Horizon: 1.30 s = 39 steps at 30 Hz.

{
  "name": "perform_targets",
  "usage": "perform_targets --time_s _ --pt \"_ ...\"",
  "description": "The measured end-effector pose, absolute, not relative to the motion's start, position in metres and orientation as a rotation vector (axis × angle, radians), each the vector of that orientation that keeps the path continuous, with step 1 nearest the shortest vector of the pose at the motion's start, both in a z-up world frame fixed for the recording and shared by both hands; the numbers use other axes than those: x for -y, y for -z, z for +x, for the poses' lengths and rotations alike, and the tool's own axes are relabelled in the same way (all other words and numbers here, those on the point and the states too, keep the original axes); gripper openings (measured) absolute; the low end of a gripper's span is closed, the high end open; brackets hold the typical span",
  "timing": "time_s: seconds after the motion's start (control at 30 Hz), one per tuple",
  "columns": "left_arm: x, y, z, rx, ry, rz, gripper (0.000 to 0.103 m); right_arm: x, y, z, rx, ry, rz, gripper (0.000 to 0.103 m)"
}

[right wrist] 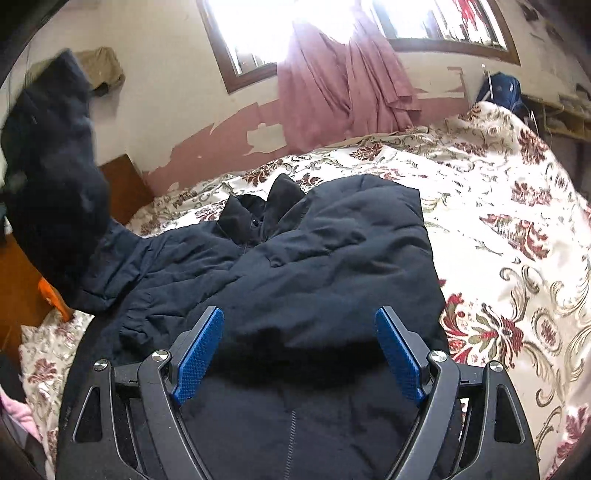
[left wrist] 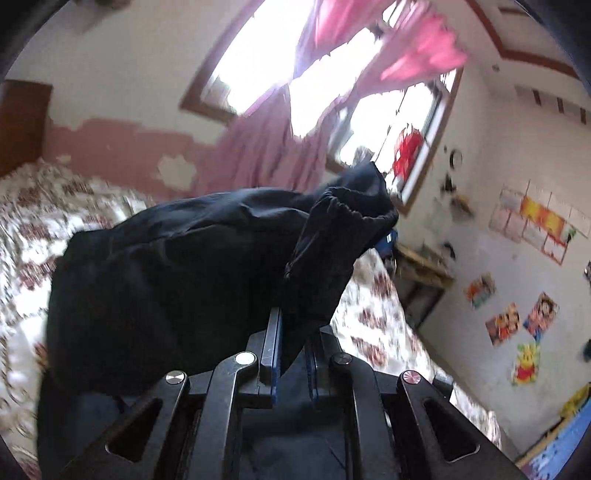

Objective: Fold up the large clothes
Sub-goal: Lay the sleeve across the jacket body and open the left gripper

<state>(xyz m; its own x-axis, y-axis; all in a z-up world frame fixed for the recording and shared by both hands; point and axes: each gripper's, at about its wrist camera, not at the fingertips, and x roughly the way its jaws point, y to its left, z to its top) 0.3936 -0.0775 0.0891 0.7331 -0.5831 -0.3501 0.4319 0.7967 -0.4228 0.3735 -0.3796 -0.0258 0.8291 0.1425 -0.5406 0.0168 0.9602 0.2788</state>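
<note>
On a bed [right wrist: 517, 206] covered with a cream spread patterned in red flowers, a large dark navy padded jacket [right wrist: 314, 251] lies spread toward the near edge, collar pointing to the far edge under the window [right wrist: 251, 33] and its pink curtain [right wrist: 332, 85]. The jacket's right side looks already folded inward, leaving a straight edge there.

The left gripper [left wrist: 291, 332] has its jaws pinched closed on the jacket's sleeve [left wrist: 332, 229], close to the gathered elastic cuff. The sleeve is lifted clear of the bed and drapes back over the gripper. From the right wrist view the same sleeve [right wrist: 51, 155] rises dark and blurred at the bed's left edge. Holding it by the cuff probably lets the whole sleeve swing across the jacket's body in one move.

The right gripper [right wrist: 299, 354] hangs above the jacket's lower middle with its blue pads [right wrist: 199, 354] spread wide, gripping nothing. It seems placed to steady or flatten the body as the sleeve comes over.
</note>
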Motion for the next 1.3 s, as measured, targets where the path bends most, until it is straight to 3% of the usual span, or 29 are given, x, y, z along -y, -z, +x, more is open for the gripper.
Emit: perform_targets --time_s 0.07,0.2,0.27,0.3,0.37,0.63,0.83,0.93,1.0,1.07,1.1,1.13,1.3 --pt "0.092 -0.065 0.396 -0.553 0.599 -0.301 0.012 0.386 0.033 0.372 -0.597 -0.076 0.293 0.08" --pt "0.11 -0.022 0.408 -0.712 0.728 -0.298 0.029 0.398 0.048 0.369 -0.62 -0.077 0.33 0.08" --pt "0.113 -0.002 0.411 -0.764 0.776 -0.328 0.049 0.407 0.054 0.368 -0.63 -0.074 0.367 0.08" --pt "0.112 0.002 0.41 -0.778 0.788 -0.35 0.073 0.409 0.056 0.367 -0.634 -0.07 0.377 0.08" --pt "0.106 0.012 0.408 -0.776 0.794 -0.419 0.086 0.415 0.06 0.366 -0.637 -0.074 0.408 0.08" --pt "0.083 0.015 0.4 -0.782 0.628 -0.316 0.087 0.418 0.066 0.353 -0.64 -0.219 0.549 0.08" --pt "0.002 0.02 0.396 -0.764 0.324 -0.271 0.087 0.382 0.073 0.374 -0.758 -0.201 0.395 0.077" --pt "-0.04 0.02 0.397 -0.77 0.204 -0.282 0.088 0.377 0.082 0.388 -0.809 -0.207 0.444 0.059" --pt "-0.063 0.022 0.398 -0.777 0.157 -0.287 0.088 0.373 0.087 0.393 -0.828 -0.209 0.483 0.036" --pt "-0.084 0.023 0.401 -0.786 0.105 -0.28 0.088 0.368 0.087 0.393 -0.838 -0.189 0.48 0.027" --pt "-0.089 0.025 0.404 -0.79 0.091 -0.276 0.088 0.366 0.085 0.393 -0.837 -0.178 0.472 0.012" --pt "-0.097 0.025 0.406 -0.795 0.077 -0.268 0.088 0.365 0.082 0.392 -0.832 -0.171 0.458 0.006" --pt "-0.101 0.021 0.414 -0.78 0.074 -0.259 0.088 0.358 0.027 0.38 -0.695 -0.133 0.296 0.004"
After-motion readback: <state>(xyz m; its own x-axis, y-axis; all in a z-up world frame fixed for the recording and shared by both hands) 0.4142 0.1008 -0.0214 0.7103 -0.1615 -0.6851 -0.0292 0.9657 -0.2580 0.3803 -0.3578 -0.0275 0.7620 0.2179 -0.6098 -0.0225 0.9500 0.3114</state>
